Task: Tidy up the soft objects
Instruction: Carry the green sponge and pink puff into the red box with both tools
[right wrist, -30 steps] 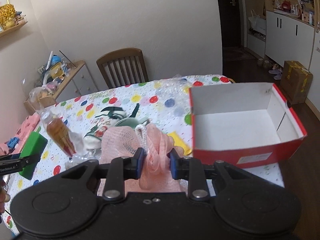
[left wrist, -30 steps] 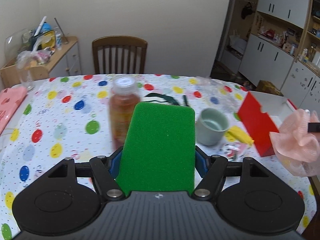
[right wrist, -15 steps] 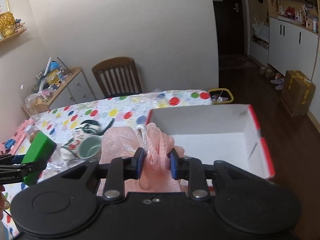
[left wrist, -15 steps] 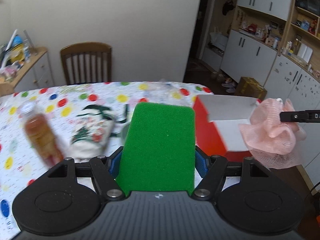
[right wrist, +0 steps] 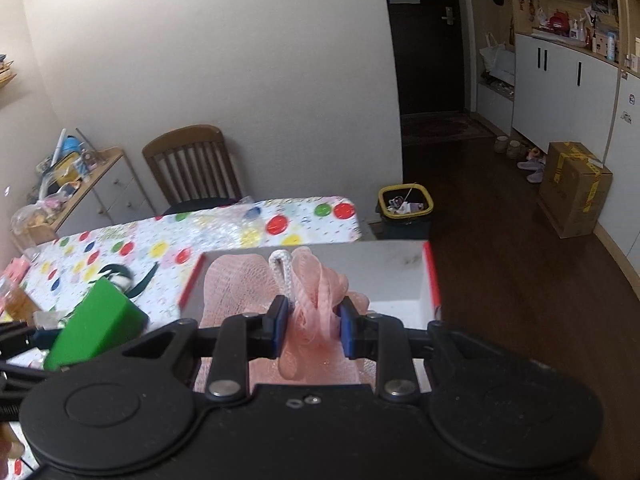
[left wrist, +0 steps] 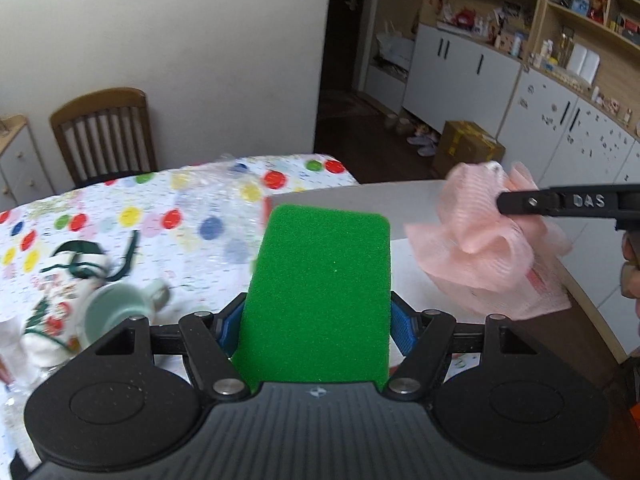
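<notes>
Now both tongs are carrying: left tongs [left wrist: 316,320] clenching the green sponge [left wrist: 320,296], right tongs [right wrist: 312,324] clenching the pink mesh pouf [right wrist: 308,300] above the red box [right wrist: 432,280] at 12 o'clock; lowering and releasing likely comes next.

Left gripper [left wrist: 318,322]: fingers [left wrist: 230,326] pressed on both sides of a green sponge [left wrist: 320,296], held raised.
Right gripper [right wrist: 313,322]: fingers [right wrist: 278,322] pinched on a pink mesh pouf [right wrist: 308,312], held aloft.
Relative position: right gripper to the right of left, apart.

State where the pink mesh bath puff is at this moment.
In the right wrist view, the pink mesh bath puff is clamped in the right tool, over the open red-and-white box, right of the green sponge.
</notes>
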### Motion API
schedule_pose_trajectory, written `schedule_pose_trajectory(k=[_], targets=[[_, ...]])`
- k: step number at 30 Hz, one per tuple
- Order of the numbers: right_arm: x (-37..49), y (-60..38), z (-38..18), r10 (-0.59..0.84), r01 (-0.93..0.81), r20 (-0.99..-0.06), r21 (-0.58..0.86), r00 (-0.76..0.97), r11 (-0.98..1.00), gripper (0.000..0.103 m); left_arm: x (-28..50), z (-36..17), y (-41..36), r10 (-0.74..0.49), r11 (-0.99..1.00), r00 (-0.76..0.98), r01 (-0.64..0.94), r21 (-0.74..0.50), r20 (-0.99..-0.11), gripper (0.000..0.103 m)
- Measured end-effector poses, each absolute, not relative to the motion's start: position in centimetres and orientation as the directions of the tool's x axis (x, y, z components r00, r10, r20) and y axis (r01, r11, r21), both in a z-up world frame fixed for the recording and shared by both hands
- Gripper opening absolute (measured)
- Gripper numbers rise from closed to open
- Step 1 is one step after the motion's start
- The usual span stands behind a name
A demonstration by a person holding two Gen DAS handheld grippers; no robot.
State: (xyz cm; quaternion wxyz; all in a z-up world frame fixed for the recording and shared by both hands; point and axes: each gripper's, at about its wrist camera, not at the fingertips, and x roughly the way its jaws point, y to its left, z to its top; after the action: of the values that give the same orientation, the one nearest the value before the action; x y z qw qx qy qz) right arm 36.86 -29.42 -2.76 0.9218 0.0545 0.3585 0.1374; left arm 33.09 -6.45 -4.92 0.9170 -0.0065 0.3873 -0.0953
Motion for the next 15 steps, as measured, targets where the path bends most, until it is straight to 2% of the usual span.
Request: schedule_pose_trajectory(k=[9,15], targets=[[41.5,-30.7,-5.9,0.237,-0.172,-0.688,0.163,0.686,0.971,0.026,38.9,-8.8,-11.9,-0.187,0.978,0.58,0.189,-0.092,-0.793,0.07],[43.5,-30.3,-8.5,0.204,-0.153,-0.725,0.136,0.657,0.979,0.026,42.5,-11.8,-13.2,-0.133,0.987,0.519,0.148,-0.065,-0.844,0.07]])
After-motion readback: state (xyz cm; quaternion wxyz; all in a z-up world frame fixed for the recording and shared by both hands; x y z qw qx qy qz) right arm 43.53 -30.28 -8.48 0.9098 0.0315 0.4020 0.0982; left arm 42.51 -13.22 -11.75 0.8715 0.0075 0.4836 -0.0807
